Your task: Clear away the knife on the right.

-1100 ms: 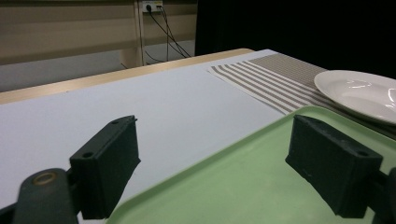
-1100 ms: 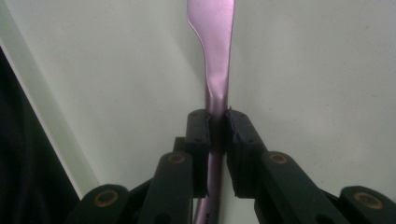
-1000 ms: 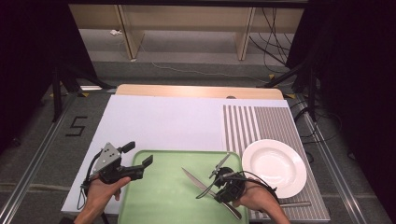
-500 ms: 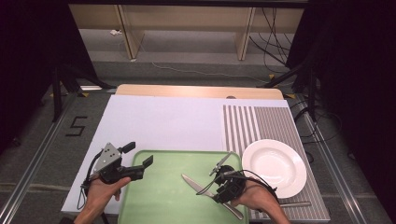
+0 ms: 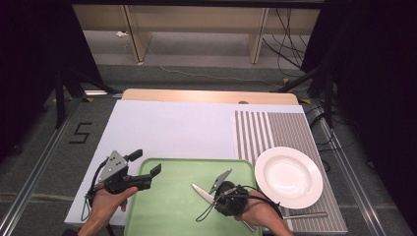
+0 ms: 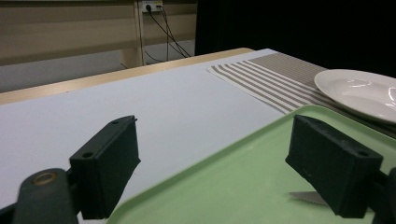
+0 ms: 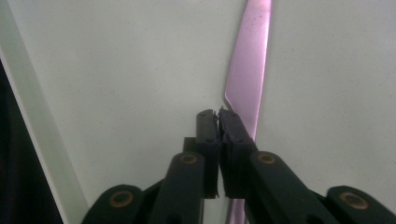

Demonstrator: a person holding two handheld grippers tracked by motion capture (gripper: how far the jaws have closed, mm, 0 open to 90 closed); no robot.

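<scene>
Seen from above, a person's two forearms enter from the bottom edge of the frame, each hand wrapped around a black two-jaw claw

The left hand (image 5: 105, 206) sits at lower left, wrist angled up and to the right, holding the left gripper (image 5: 146, 162) level above the near left corner of a green tray (image 5: 172, 216). Its jaws stand wide apart with nothing between them; in the left gripper view (image 6: 215, 163) one jaw hangs over the white table sheet (image 6: 154, 107) and the other over the tray (image 6: 224, 186)

The right hand (image 5: 260, 216) lies at lower centre right, low over the tray, with the right gripper (image 5: 216, 192) pointing up and to the left. Its jaws have just been closing and now meet tip to tip (image 7: 218, 114). A knife (image 5: 198, 191) lies on the tray, its blade running up and left from the claw. In the right gripper view the blade (image 7: 250, 60) runs from beneath the right-hand jaw to the top of the frame; whether it is pinched cannot be told

A white plate (image 5: 288, 177) rests on a striped mat (image 5: 275, 132) right of the tray, with another utensil (image 5: 305, 215) just below it
</scene>
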